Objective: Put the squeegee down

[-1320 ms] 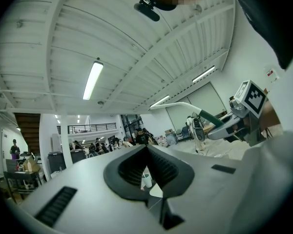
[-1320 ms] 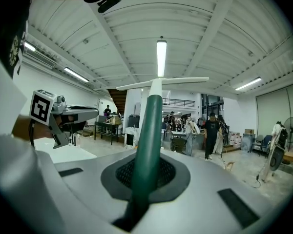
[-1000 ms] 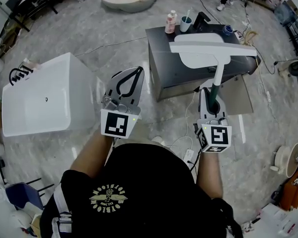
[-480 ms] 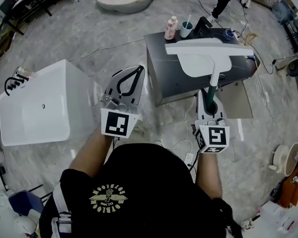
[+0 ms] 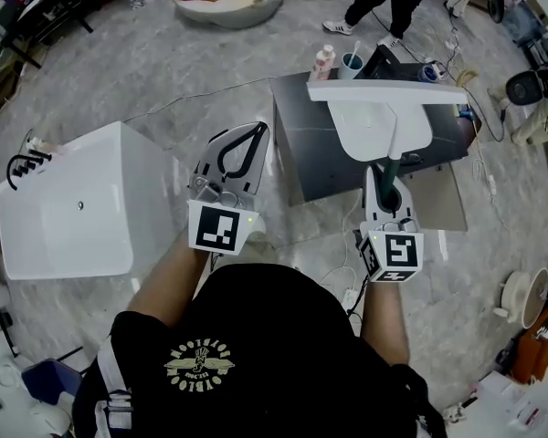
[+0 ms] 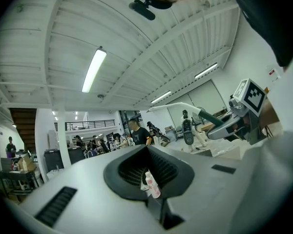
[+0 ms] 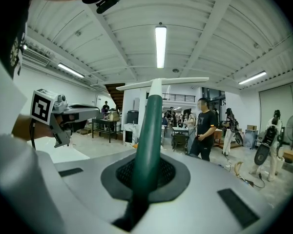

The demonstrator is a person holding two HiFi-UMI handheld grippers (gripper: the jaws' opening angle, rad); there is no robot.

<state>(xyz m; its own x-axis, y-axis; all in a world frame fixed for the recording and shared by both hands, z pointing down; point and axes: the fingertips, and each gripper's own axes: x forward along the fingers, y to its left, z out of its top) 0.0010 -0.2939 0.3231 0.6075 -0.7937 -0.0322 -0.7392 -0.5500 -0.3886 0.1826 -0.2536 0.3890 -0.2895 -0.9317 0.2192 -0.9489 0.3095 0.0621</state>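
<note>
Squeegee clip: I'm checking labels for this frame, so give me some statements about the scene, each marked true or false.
The right tool grips the squeegee by its green handle. True.
A pink bottle stands on the dark table. True.
The squeegee lies flat on the table. False: it is held up in the right tool.
The left tool holds nothing. True.
The white tub is on the person's right. False: the tub is on their left.
</note>
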